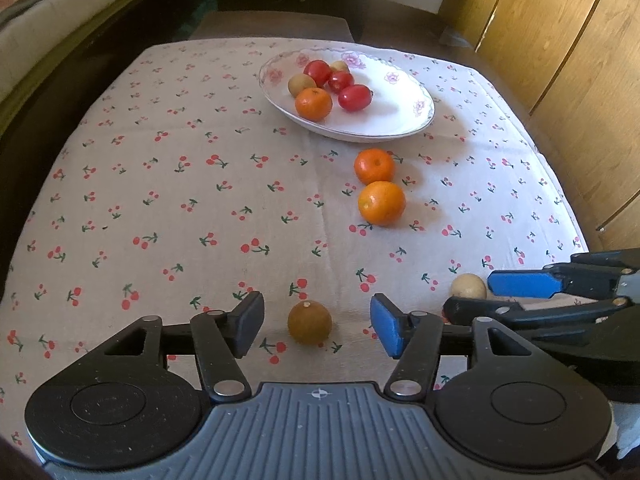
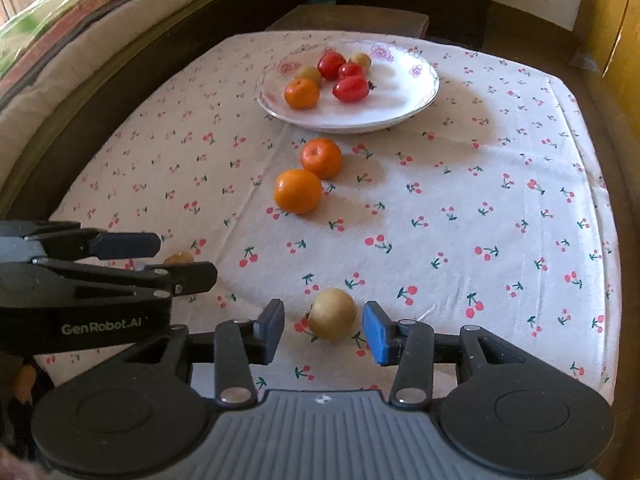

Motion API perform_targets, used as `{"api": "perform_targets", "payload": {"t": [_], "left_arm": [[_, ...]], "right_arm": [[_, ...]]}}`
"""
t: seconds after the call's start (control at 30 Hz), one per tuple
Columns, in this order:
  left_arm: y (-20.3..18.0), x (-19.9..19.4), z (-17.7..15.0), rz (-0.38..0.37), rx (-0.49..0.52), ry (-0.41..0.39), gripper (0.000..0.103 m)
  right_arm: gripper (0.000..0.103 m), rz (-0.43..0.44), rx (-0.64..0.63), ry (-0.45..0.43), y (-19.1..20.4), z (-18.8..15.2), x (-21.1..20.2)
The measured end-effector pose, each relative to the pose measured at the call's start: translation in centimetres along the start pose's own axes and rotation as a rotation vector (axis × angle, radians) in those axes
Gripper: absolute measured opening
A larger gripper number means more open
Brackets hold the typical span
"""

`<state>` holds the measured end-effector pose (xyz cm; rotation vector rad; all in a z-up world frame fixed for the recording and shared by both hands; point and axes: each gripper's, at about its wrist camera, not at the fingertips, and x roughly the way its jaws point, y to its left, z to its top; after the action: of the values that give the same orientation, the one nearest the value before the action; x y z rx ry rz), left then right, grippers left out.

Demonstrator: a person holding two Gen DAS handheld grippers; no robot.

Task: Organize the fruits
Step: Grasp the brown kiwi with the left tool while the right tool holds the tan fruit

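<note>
left tongs: left gripper [image 1: 316,326] spread open, brown fruit [image 1: 309,322] sitting on the cloth right between the pads, neither pad touching it.
right tongs: right gripper [image 2: 323,328] open too, pale fruit [image 2: 332,313] between its pads with a small gap on each side.
plate: plate [image 1: 404,118] is well ahead of both tongs, two oranges [image 1: 381,203] lying in between.
tip: I'd centre each fruit, squeeze gently so these round things don't squirt out, then lift clear over the oranges.
</note>
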<state>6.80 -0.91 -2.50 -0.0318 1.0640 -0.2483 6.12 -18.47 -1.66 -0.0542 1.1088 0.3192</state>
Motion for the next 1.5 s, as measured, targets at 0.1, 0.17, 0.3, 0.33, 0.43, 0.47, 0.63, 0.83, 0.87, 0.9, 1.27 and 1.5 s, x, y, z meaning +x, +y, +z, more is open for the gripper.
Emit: {"api": "perform_targets", "payload": {"t": [0.1,0.17,0.3,0.33,0.43,0.47,0.63,0.83,0.87,0.9,1.27,1.5], "left_arm": [[-0.2,0.1,-0.1,0.006,0.008,0.005,0.067],[-0.1,0.2,0.0,0.002,0.001,0.006,0.067],[-0.1,0.5,0.0,0.005,-0.007,0.012,0.067],[-0.1,0.5,0.0,0.009,-0.006,0.013,0.067],[-0.3,0.9,-0.1,0.018,-0.003,0.021,0.067],[-0.4,1.0,-0.1,0.024,0.002,0.024,0.067],[-0.8,1.3,-0.4,0.063,0.030,0.024,0.062],[-1.0,1.0,-0.7,0.067,0.053,0.014,0.042],[-0.9,0.9,-0.7,0.059,0.053,0.015,0.040],[-1.0,0.8,-0.8,0.057,0.057,0.016,0.038],[-1.8,-1.0,-0.7,0.019,0.046,-0.018,0.033],[-2.6,-2.1,-0.1,-0.009,0.042,-0.048,0.033]], "right_arm": [[0.044,-0.005,-0.002,0.010,0.0,-0.1,0.4],[0.044,-0.005,0.001,0.009,-0.1,0.0,0.5],[0.044,-0.012,0.011,0.002,-0.2,0.1,0.4],[0.044,-0.013,0.012,0.001,-0.3,0.2,0.4],[0.044,-0.019,0.017,0.003,-0.5,0.2,0.8],[0.044,-0.022,0.017,0.005,-0.5,0.2,0.9],[0.042,-0.047,-0.023,0.015,0.1,0.2,1.4],[0.030,-0.066,-0.025,0.012,0.1,0.0,1.0],[0.030,-0.065,-0.025,0.011,0.2,-0.1,0.8],[0.030,-0.064,-0.026,0.011,0.2,-0.3,0.7],[0.030,-0.087,-0.010,-0.032,0.7,-0.8,-2.4],[0.030,-0.109,0.000,-0.072,1.0,-0.3,-4.0]]}}
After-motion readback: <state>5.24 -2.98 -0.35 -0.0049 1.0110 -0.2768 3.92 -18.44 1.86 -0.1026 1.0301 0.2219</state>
